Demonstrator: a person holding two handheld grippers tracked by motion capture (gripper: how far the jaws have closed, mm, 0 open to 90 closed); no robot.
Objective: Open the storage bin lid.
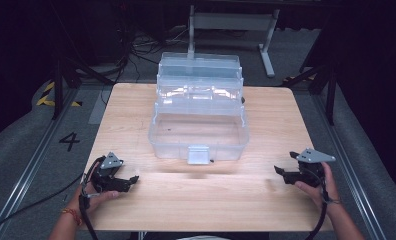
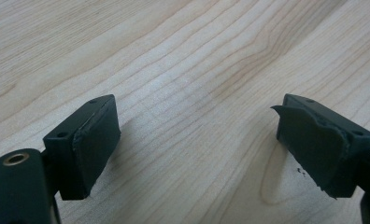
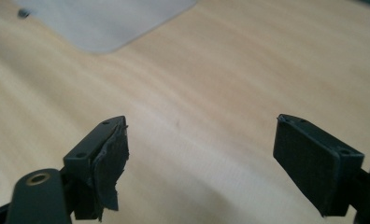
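Wooden table [image 1: 196, 200]: pale grain, directly beneath my left gripper [image 1: 132, 180] and my right gripper [image 1: 280, 171], and running on ahead of both. Grey floor [image 1: 21, 150], outward of my left gripper and past the table edge: a black painted numeral 4 [image 1: 69, 141], a metal floor rail [image 1: 33, 165] and, farther ahead, yellow-and-black tape [image 1: 48, 95]. Far ahead of both grippers, beyond the table: loose black cables [image 1: 136, 50] and a grey metal stand [image 1: 231, 22] against a dark backdrop.

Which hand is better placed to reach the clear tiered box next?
Neither clearly. The left tool and right tool are both open and empty, resting on the table either side of the clear tiered box. The right looks marginally nearer its front corner.
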